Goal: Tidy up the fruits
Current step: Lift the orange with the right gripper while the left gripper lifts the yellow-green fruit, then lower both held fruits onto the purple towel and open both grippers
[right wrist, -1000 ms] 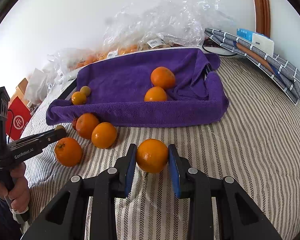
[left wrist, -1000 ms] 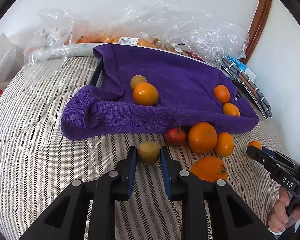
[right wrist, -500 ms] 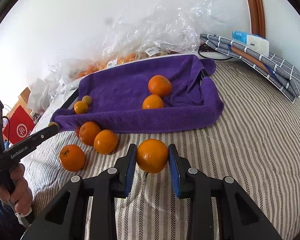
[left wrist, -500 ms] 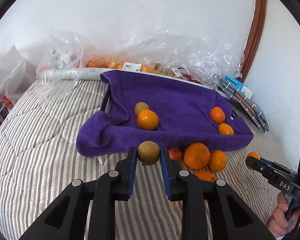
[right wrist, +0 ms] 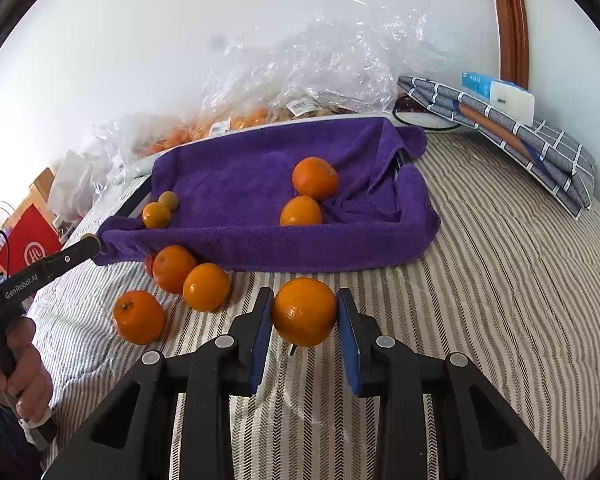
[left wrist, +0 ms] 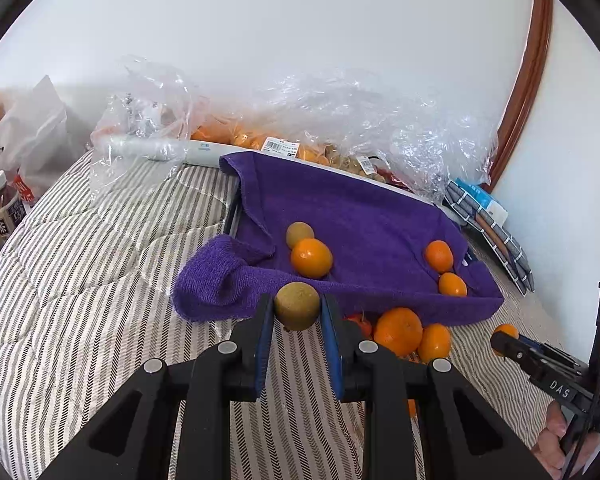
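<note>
holding a kiwi point(left wrist: 297, 306), the left claw point(left wrist: 296, 312) hung just short of the tray's point(left wrist: 380, 216) near rim, its blue pads pressed on both sides of the fruit. inside the purple-towelled tray lay four fruits: a kiwi and an orange point(left wrist: 311, 258) at the left end, touching, and two small oranges point(left wrist: 439, 256) at the right end. on the striped bed point(left wrist: 80, 280) against the tray's front edge sat a small red fruit point(left wrist: 360, 322) and three oranges point(right wrist: 172, 269), none yet sorted. further right, the right claw point(right wrist: 304, 314) gripped an orange point(right wrist: 304, 311) above the bed, near the tray's front. judging by this, the task was roughly half done: two fruits in transit, four loose ones left.
</note>
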Demonstrator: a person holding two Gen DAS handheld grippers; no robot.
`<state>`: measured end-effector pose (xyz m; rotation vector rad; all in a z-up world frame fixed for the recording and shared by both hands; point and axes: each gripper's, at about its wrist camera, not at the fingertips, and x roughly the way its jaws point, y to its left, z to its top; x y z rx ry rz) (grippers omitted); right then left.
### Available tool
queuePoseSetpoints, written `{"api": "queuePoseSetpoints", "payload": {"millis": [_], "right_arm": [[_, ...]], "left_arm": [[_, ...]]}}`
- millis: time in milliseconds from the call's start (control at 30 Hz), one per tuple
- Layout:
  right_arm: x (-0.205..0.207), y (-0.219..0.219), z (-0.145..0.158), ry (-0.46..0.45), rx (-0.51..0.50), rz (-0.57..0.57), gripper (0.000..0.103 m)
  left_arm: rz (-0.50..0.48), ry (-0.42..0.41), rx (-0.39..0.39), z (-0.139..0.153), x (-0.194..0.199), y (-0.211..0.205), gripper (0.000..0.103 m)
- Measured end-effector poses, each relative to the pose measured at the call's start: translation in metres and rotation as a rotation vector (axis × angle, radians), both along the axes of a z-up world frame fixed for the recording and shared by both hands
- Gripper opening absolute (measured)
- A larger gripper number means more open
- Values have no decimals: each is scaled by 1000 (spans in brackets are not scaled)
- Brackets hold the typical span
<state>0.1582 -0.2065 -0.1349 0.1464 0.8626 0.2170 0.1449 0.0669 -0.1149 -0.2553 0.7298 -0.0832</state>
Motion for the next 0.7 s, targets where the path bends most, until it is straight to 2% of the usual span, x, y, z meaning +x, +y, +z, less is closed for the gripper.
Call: {"api": "queuePoseSetpoints", "payload": {"millis": [233, 367, 533, 700], "right_arm": [[13, -10, 31, -68, -1, -18, 32], [27, -17, 43, -87, -9, -30, 32], [46, -22, 49, -105, -22, -34, 32], [68, -25, 40, -93, -11, -18, 32]], "left_arm": [[47, -2, -10, 2, 3, 6, 23], [43, -13, -2, 15, 9, 0, 23], [9, -47, 18, 35, 33, -20, 23], [-7, -24, 18, 27, 64, -38, 23]]}}
